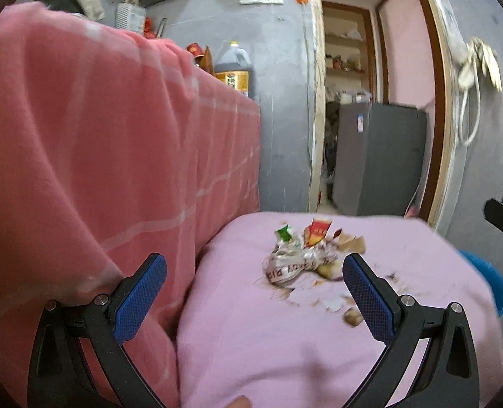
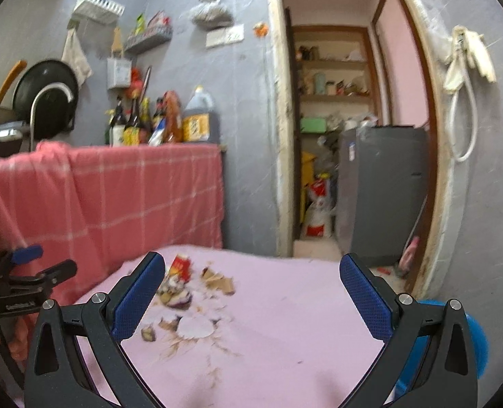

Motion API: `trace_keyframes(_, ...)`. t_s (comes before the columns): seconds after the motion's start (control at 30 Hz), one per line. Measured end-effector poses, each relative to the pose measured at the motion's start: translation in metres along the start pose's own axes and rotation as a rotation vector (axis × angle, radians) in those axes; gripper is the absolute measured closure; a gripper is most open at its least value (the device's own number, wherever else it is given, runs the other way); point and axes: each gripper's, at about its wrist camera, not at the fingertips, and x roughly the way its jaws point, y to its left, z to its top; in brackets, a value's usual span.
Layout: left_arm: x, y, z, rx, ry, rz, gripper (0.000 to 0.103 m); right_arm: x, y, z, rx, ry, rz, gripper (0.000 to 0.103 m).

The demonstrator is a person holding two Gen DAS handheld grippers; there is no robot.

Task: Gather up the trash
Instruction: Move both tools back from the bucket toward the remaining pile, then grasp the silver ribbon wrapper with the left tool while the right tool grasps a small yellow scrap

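A heap of trash lies on a pink cloth-covered surface [image 1: 268,340]: a crumpled printed wrapper [image 1: 295,263], a red packet [image 1: 318,229], a green scrap [image 1: 283,233] and brown peel bits [image 1: 353,243]. My left gripper [image 1: 255,272] hangs open just short of the heap, with nothing between its blue pads. In the right wrist view the same heap shows the red packet [image 2: 180,265], a purple peel [image 2: 180,301], a white shell piece [image 2: 195,326] and brown scraps [image 2: 221,282]. My right gripper [image 2: 251,272] is open and empty, the heap close to its left finger.
A pink checked cloth [image 1: 98,153] drapes over the counter on the left. Bottles [image 2: 169,119] stand on that counter by a grey wall. A blue bin [image 2: 476,340] sits low at the right. A doorway shows a grey appliance [image 2: 384,190]. The left gripper [image 2: 23,275] appears at that view's left edge.
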Motion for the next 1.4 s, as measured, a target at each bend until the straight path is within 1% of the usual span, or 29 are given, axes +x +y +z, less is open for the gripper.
trace_keyframes(0.07, 0.006, -0.002, -0.005, 0.032, 0.013, 0.009, 0.002, 0.012, 0.005, -0.006, -0.008, 0.054, 0.029, 0.000)
trace_keyframes(0.13, 0.013, -0.001, -0.011, 0.047, 0.031, 0.011, 0.001, 0.023, 0.010, -0.012, -0.022, 0.103, 0.041, 0.000)
trace_keyframes(0.2, 0.020, 0.001, -0.017, 0.038, 0.063, -0.005, 0.002, 0.033, 0.015, -0.018, -0.033, 0.149, 0.059, 0.000)
trace_keyframes(0.27, 0.027, 0.002, -0.021, 0.030, 0.093, -0.024, 0.002, 0.040, 0.017, -0.023, -0.034, 0.192, 0.078, 0.004)
trace_keyframes(0.33, 0.033, 0.004, -0.022, 0.021, 0.117, -0.035, 0.002, 0.047, 0.019, -0.029, -0.038, 0.235, 0.099, 0.014)
trace_keyframes(0.47, 0.042, 0.006, -0.018, 0.007, 0.149, -0.032, 0.002, 0.059, 0.025, -0.038, -0.042, 0.311, 0.145, 0.023)
trace_keyframes(0.57, 0.051, 0.006, -0.018, 0.005, 0.191, -0.015, 0.002, 0.068, 0.030, -0.042, -0.050, 0.369, 0.175, 0.035)
trace_keyframes(0.63, 0.057, 0.007, -0.020, -0.002, 0.223, -0.019, 0.005, 0.075, 0.034, -0.046, -0.043, 0.414, 0.210, 0.047)
trace_keyframes(0.73, 0.068, 0.009, -0.021, -0.027, 0.272, -0.032, 0.006, 0.083, 0.044, -0.052, -0.066, 0.465, 0.251, 0.057)
trace_keyframes(0.8, 0.076, 0.013, -0.021, -0.052, 0.299, -0.044, 0.008, 0.084, 0.053, -0.055, -0.090, 0.486, 0.281, 0.061)
trace_keyframes(0.83, 0.079, 0.015, -0.020, -0.065, 0.309, -0.057, 0.012, 0.084, 0.057, -0.056, -0.102, 0.493, 0.290, 0.063)
trace_keyframes(0.87, 0.083, 0.018, -0.019, -0.079, 0.320, -0.075, 0.018, 0.084, 0.060, -0.057, -0.113, 0.500, 0.297, 0.063)
trace_keyframes(0.9, 0.088, 0.021, -0.019, -0.096, 0.333, -0.101, 0.021, 0.085, 0.065, -0.058, -0.130, 0.511, 0.306, 0.063)
trace_keyframes(0.93, 0.093, 0.024, -0.019, -0.114, 0.347, -0.131, 0.029, 0.085, 0.069, -0.059, -0.145, 0.518, 0.310, 0.063)
trace_keyframes(0.97, 0.095, 0.028, -0.019, -0.129, 0.359, -0.150, 0.035, 0.086, 0.074, -0.061, -0.165, 0.525, 0.314, 0.063)
trace_keyframes(1.03, 0.103, 0.036, -0.020, -0.163, 0.388, -0.167, 0.041, 0.090, 0.081, -0.063, -0.185, 0.536, 0.320, 0.063)
trace_keyframes(1.1, 0.102, 0.041, -0.018, -0.172, 0.379, -0.174, 0.042, 0.094, 0.084, -0.064, -0.187, 0.544, 0.327, 0.063)
trace_keyframes(1.17, 0.100, 0.043, -0.016, -0.171, 0.373, -0.180, 0.042, 0.100, 0.086, -0.063, -0.180, 0.551, 0.327, 0.067)
trace_keyframes(1.23, 0.099, 0.043, -0.016, -0.165, 0.373, -0.183, 0.042, 0.106, 0.084, -0.062, -0.165, 0.555, 0.320, 0.076)
trace_keyframes(1.27, 0.099, 0.044, -0.016, -0.162, 0.373, -0.187, 0.042, 0.108, 0.083, -0.062, -0.153, 0.558, 0.317, 0.077)
trace_keyframes(1.33, 0.099, 0.044, -0.017, -0.158, 0.370, -0.191, 0.042, 0.112, 0.078, -0.060, -0.127, 0.556, 0.306, 0.088)
trace_keyframes(1.4, 0.099, 0.045, -0.016, -0.157, 0.369, -0.198, 0.042, 0.114, 0.072, -0.060, -0.105, 0.556, 0.290, 0.089)
